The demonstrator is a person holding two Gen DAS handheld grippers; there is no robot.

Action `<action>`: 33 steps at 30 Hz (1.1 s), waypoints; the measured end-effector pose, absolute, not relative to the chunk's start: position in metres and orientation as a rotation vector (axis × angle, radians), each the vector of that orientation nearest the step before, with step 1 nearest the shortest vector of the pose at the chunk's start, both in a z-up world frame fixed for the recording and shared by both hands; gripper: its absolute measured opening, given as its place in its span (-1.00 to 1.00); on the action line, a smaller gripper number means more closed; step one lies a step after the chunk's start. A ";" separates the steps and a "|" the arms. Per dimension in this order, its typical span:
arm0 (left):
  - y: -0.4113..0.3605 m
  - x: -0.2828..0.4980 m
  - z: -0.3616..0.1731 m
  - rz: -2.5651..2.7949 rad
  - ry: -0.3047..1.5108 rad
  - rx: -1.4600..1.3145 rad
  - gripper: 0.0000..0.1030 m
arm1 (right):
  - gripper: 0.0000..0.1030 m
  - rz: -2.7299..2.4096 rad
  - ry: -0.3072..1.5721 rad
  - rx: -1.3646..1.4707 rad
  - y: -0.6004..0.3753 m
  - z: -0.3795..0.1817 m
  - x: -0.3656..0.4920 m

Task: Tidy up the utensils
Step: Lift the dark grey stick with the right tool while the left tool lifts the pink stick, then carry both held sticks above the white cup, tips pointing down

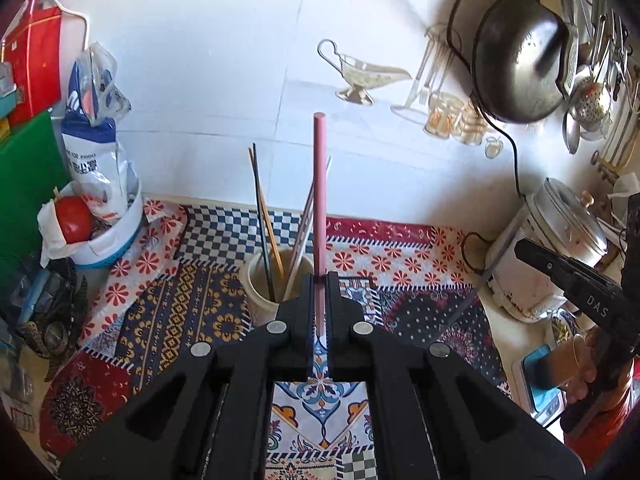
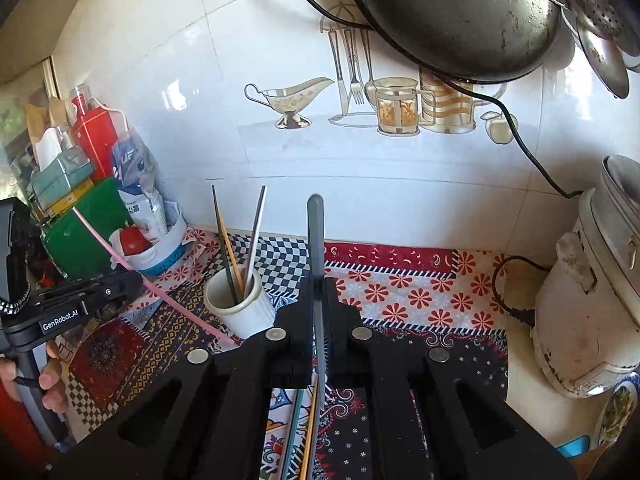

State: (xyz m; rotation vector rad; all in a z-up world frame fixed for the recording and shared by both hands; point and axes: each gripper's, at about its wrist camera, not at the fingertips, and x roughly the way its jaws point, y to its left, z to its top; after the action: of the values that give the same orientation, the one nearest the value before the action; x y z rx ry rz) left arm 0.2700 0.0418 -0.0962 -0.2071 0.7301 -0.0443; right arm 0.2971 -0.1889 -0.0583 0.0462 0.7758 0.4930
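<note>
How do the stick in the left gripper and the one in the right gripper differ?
The pink chopstick in the left gripper is pink with a flat end; the grey chopstick in the right gripper is grey with a rounded end. Both are clamped between shut jaws, pointing up, above the patterned cloth near the white cup.

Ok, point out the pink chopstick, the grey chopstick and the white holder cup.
pink chopstick (image 1: 319,184), left wrist view, mid shaft.
grey chopstick (image 2: 315,236), right wrist view, upper shaft.
white holder cup (image 2: 244,318), right wrist view, outer wall.
</note>
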 end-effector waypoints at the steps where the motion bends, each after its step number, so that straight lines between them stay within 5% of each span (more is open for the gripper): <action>1: 0.044 0.271 -0.093 -0.039 0.721 -0.208 -0.94 | -0.94 0.500 0.768 0.045 -0.186 -0.056 0.298; 11: 0.058 0.273 -0.076 -0.006 0.668 -0.214 -0.94 | -0.94 0.567 0.761 0.011 -0.154 -0.053 0.314; 15: 0.064 0.274 -0.078 0.013 0.666 -0.216 -0.94 | -0.91 0.551 0.852 -0.045 -0.147 -0.083 0.329; 21: 0.077 0.278 -0.079 0.051 0.663 -0.232 -0.94 | -0.50 0.538 1.031 -0.119 -0.138 -0.147 0.359; 33: 0.087 0.294 -0.080 0.089 0.665 -0.244 -0.94 | -0.50 0.508 1.222 -0.167 -0.114 -0.238 0.421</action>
State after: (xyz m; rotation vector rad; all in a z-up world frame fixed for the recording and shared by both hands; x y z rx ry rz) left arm 0.2937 0.0874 -0.0805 -0.2439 0.6654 0.0894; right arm 0.4205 -0.1144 -0.2381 -0.1665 1.2216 0.5080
